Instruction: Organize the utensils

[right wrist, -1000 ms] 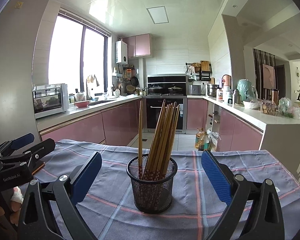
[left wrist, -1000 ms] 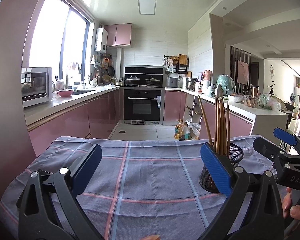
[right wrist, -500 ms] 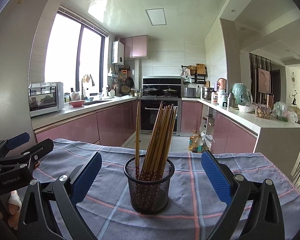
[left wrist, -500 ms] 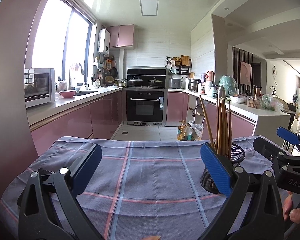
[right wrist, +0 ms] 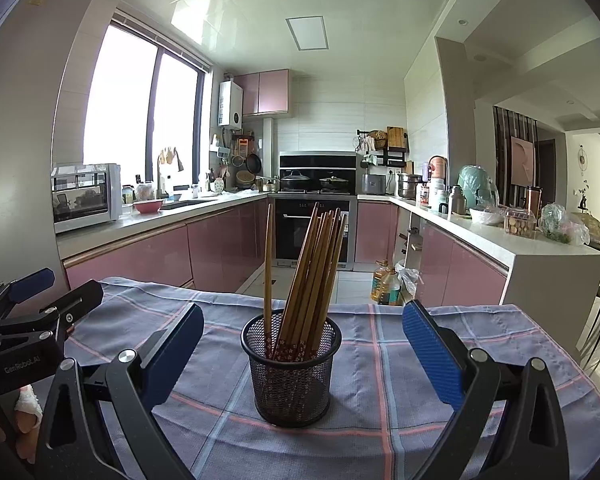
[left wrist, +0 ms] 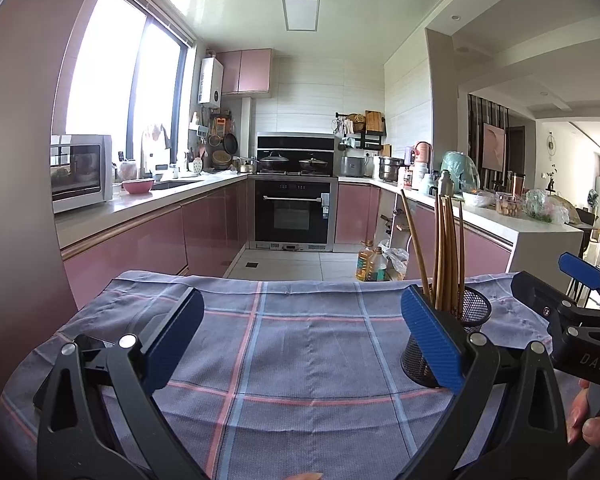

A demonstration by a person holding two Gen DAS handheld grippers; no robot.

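While both tools hover above the cloth-covered surface (right wrist: 380,364), the right tool (right wrist: 300,354) stands wide, its blue pads flanking without touching the black mesh holder (right wrist: 291,376). Wooden chopsticks (right wrist: 312,264) stand in the holder, one upright, the rest leaning right. Left tool (left wrist: 300,340): wide, empty, holder just behind its right pad.

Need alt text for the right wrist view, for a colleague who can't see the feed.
A black mesh cup full of wooden chopsticks stands upright on a plaid cloth, centred between the open jaws of the right gripper. The left gripper shows at the left edge; a pink kitchen lies behind.
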